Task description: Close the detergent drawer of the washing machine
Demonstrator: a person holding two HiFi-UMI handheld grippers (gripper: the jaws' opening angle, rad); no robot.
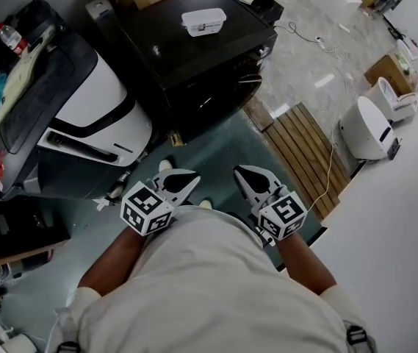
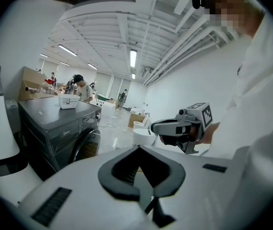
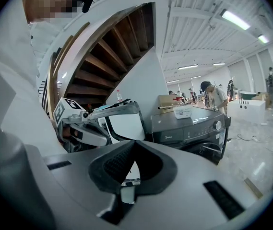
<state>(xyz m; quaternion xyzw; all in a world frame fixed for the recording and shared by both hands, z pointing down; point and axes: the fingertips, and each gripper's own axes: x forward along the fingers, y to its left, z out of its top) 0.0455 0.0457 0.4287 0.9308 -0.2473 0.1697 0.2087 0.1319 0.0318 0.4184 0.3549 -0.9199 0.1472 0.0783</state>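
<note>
Dark grey washing machine (image 1: 161, 46) at the top centre of the head view, with a white plastic container (image 1: 203, 22) on its lid. Its front panel and round door face the floor area ahead of the person, but the detergent drawer is too small to make out, and so is whether it stands in or out. The left gripper (image 1: 192, 179) and right gripper (image 1: 241, 172) are held side by side just in front of the person's torso, well apart from the machine. In each gripper's own view the jaws are together at the tips with nothing between them. A white-and-black unit (image 1: 98, 101) stands left of the machine, and a slatted wooden board (image 1: 304, 153) lies on the floor to the right.
</note>
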